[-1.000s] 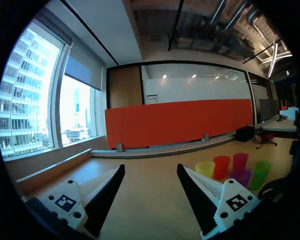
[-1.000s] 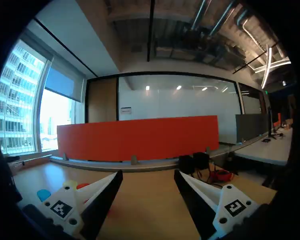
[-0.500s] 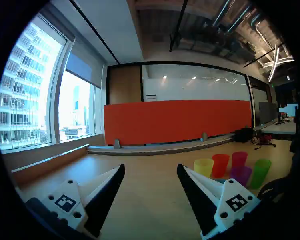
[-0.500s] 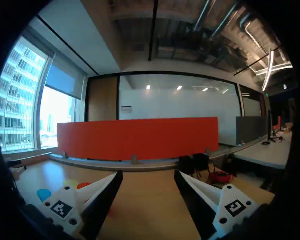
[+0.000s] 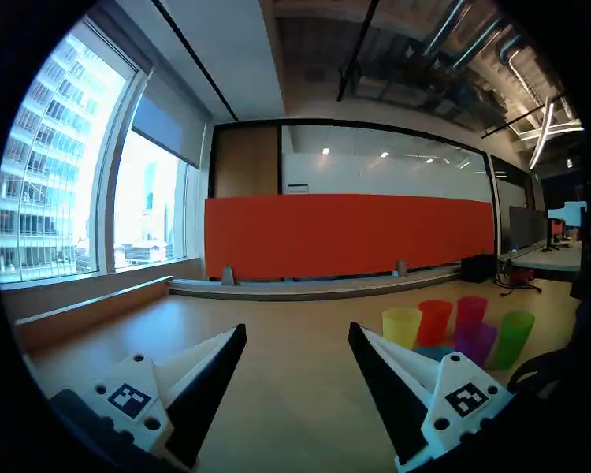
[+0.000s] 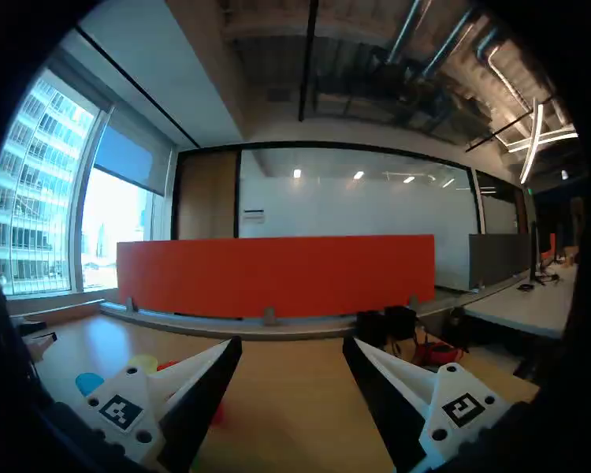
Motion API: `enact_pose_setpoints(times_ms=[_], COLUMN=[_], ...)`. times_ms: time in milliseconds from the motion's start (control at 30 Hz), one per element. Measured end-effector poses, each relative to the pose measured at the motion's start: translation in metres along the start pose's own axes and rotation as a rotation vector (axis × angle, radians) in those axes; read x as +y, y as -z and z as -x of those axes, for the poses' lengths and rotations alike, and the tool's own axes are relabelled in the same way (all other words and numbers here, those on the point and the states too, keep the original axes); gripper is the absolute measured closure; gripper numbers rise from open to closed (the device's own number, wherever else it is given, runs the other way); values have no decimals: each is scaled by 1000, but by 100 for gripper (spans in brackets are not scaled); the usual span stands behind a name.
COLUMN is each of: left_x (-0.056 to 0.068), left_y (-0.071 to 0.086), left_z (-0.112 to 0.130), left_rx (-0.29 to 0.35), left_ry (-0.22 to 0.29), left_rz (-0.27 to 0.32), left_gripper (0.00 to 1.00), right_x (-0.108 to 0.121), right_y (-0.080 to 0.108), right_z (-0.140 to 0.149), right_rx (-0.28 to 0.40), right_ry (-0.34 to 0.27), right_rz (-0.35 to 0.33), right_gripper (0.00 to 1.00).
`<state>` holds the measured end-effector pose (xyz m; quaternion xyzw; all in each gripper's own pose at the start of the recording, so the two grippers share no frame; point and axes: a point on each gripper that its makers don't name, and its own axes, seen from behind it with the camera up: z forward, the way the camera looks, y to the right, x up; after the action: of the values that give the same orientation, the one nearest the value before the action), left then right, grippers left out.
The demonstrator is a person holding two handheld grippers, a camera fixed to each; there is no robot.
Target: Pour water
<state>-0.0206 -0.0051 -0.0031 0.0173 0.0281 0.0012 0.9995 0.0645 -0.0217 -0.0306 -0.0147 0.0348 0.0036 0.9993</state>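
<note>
Holding left tool (image 5: pixel 296 326) and right tool (image 6: pixel 291 340) spread and empty, we see open tabletop (image 5: pixel 295 410) before the coloured cups (image 5: pixel 435 319).

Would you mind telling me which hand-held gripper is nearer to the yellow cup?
Probably the left: the yellow cup stands just beyond the left hand-held gripper, to the right of its fingers. From the right hand-held gripper it looks smaller, low on the left.

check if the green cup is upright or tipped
Upright: the green cup stands on the wooden table with its rim on top.
</note>
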Motion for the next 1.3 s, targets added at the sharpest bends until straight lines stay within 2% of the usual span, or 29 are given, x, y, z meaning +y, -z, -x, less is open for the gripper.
enact_pose_setpoints(times_ms=[300,600,1300], left_x=[1,4,4], left_y=[-3,-6,-6], left_z=[4,12,12], left_rx=[-4,-37,-41], left_ry=[14,11,9], left_rz=[7,14,21], left_gripper=[4,4,4], right_x=[-2,-2,7], right_y=[1,3,9], right_z=[-7,-5,-2], right_rx=[13,12,13], right_ry=[10,18,22], right_rz=[-2,0,7], right_gripper=[1,1,1])
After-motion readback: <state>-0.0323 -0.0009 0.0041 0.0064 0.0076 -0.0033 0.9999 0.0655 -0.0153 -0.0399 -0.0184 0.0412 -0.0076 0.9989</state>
